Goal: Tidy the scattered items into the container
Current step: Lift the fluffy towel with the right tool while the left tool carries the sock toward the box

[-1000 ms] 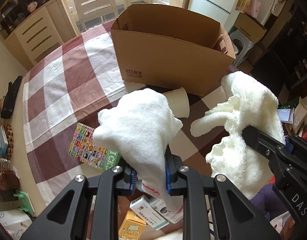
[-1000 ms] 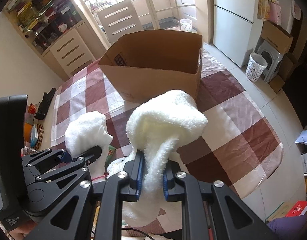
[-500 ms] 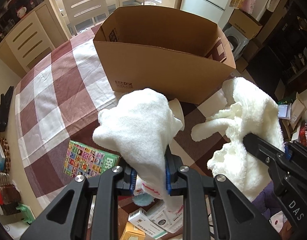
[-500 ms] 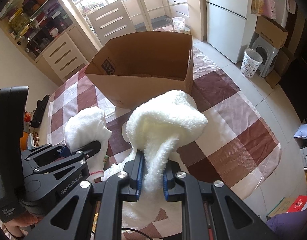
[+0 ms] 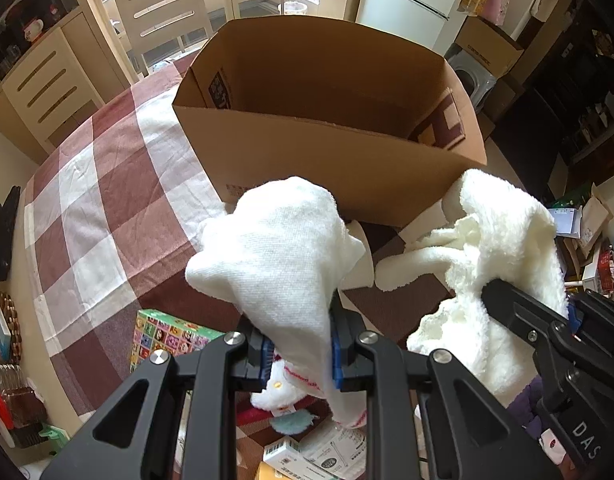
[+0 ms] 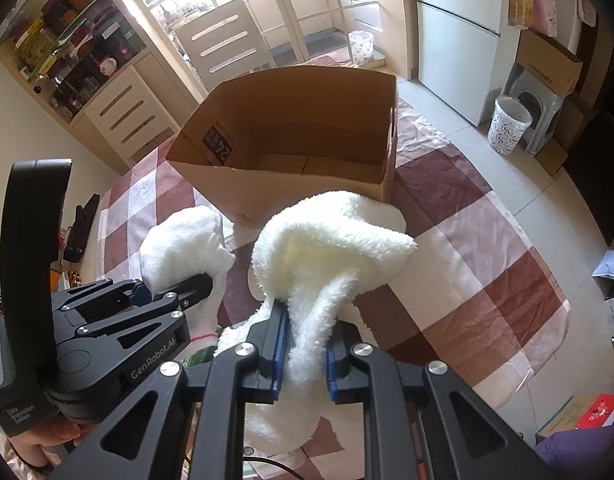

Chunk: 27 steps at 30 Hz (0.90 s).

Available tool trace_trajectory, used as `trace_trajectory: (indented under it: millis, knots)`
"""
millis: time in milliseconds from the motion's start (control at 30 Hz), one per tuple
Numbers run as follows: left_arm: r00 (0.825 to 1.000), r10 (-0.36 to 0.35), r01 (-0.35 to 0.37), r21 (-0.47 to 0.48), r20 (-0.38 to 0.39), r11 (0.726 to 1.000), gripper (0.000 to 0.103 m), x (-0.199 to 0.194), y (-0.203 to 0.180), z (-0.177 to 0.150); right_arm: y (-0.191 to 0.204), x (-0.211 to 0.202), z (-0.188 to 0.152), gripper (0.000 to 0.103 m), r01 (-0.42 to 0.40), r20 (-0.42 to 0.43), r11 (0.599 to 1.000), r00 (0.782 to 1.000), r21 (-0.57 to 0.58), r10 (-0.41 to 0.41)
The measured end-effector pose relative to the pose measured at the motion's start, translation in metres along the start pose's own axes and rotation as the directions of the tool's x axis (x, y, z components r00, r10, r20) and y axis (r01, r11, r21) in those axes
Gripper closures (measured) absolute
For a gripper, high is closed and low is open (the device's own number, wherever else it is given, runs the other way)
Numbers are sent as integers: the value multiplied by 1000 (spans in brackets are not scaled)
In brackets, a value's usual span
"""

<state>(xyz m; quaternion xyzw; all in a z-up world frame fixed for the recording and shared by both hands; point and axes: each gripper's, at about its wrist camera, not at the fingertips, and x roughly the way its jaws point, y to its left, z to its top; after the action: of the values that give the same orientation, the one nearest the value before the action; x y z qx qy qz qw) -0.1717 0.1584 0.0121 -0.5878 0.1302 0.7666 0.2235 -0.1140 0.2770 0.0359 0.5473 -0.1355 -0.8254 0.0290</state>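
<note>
Towels [image 5: 283, 248] now nearer cardboard box [image 5: 347, 160].

I see a checked tablecloth [image 5: 107, 200] in maroon and white over the table. Behind it stand a slatted chair [image 6: 223, 44], a cream drawer cabinet [image 5: 47, 88] and a white fridge [image 6: 459, 28]. By the fridge sit a patterned wastebasket [image 6: 509, 124] and a grey stool [image 6: 541, 106].

Home dining rm off kitchen, checked tablecloth [image 5: 107, 208], fridge [image 6: 455, 32], dining chair [image 6: 223, 44], pantry shelves [image 6: 63, 40]
</note>
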Motion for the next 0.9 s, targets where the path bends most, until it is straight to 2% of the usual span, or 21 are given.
trace_trajectory:
  millis: [300,467,700,900]
  knots:
    - [999,-34,34,21,23,999,81,-10,4,24,0,-13,19,87,-47,17,999,999,11,47]
    - [996,-77,75,47,36,996,81,-26,1,37,1,-33,27,87,-85,41,996,996,16,84]
    - [986,-129,121,81,107,989,81,-65,1,64,9,-75,51,87,-124,139,992,983,-8,124]
    - [975,-152,139,89,161,986,81,-86,1,96,17,-86,88,87,-105,227,993,967,-46,113]
